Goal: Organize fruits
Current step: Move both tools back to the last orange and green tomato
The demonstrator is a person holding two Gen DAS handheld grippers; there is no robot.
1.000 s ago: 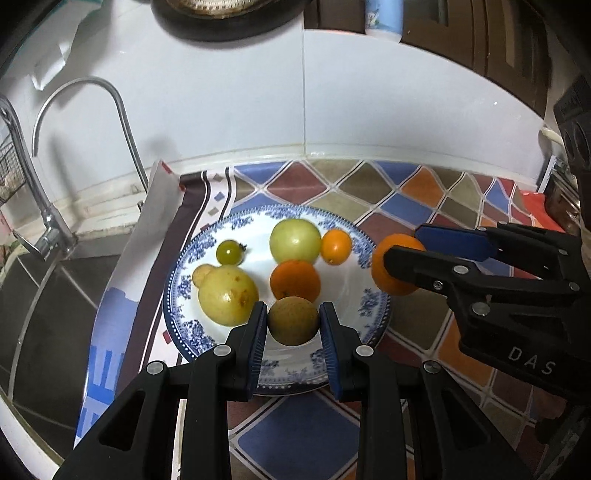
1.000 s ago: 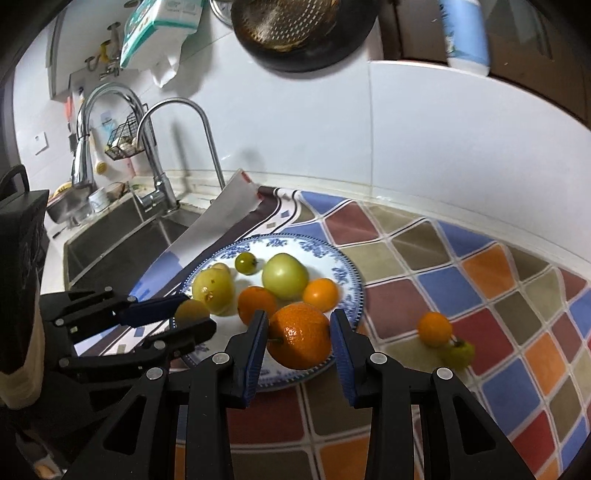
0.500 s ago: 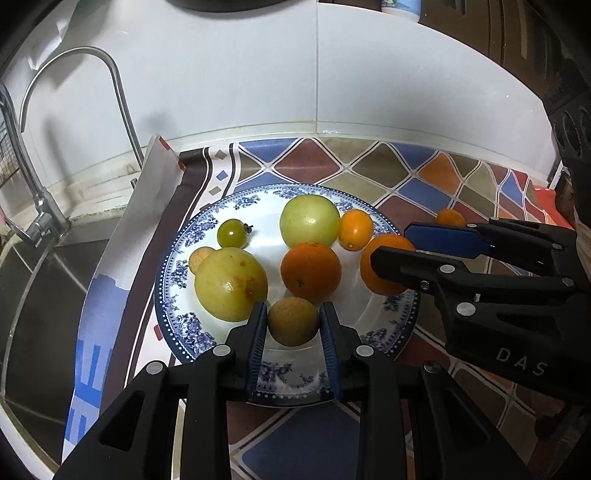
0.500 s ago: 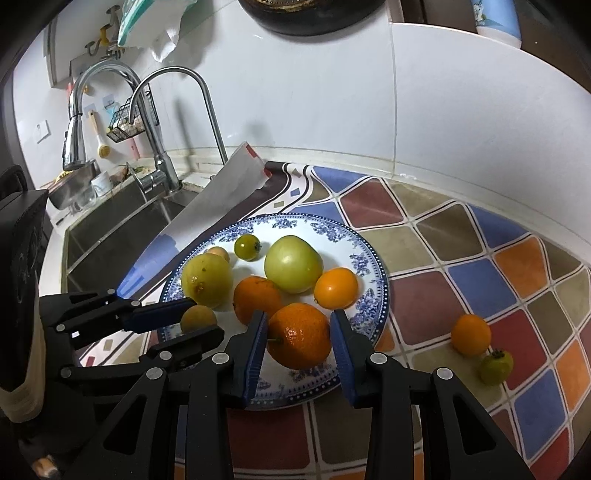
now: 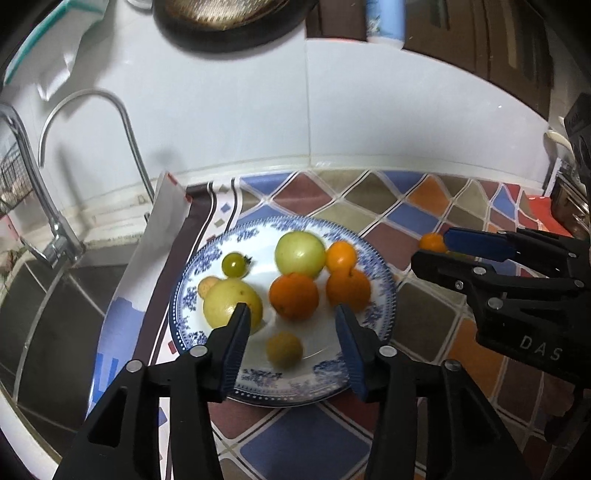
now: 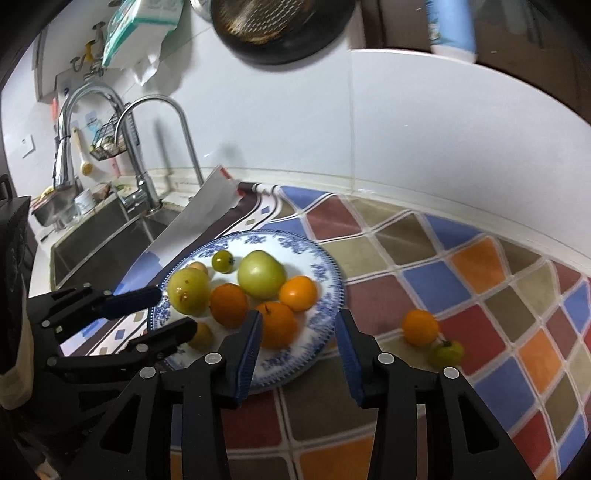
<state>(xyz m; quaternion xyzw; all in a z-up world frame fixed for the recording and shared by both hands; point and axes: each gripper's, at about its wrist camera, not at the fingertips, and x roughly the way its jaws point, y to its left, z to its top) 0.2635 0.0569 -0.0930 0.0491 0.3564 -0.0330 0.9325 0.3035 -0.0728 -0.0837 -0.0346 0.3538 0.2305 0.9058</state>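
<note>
A blue-patterned plate [image 5: 207,273] [image 6: 328,280] holds several fruits: a yellow one [image 5: 229,301], a green tomato [image 5: 298,251], oranges [image 5: 293,295], a small green tomato [image 5: 234,264]. A small brown fruit [image 5: 284,349] lies on the plate between the fingers of my open left gripper [image 5: 291,317]. An orange [image 6: 279,323] lies on the plate's near part by my open right gripper [image 6: 297,325]. A small orange [image 6: 419,326] and a small green tomato [image 6: 447,352] lie on the counter to the right.
A sink [image 6: 96,236] with taps [image 6: 155,147] lies left of the plate. A folded paper [image 6: 199,218] leans at the sink's edge. The counter has a coloured diamond-pattern cover [image 6: 461,288]. A pan [image 6: 280,26] hangs on the white wall.
Both grippers have opened and pulled back. The brown fruit and the orange now lie on the plate, released.
</note>
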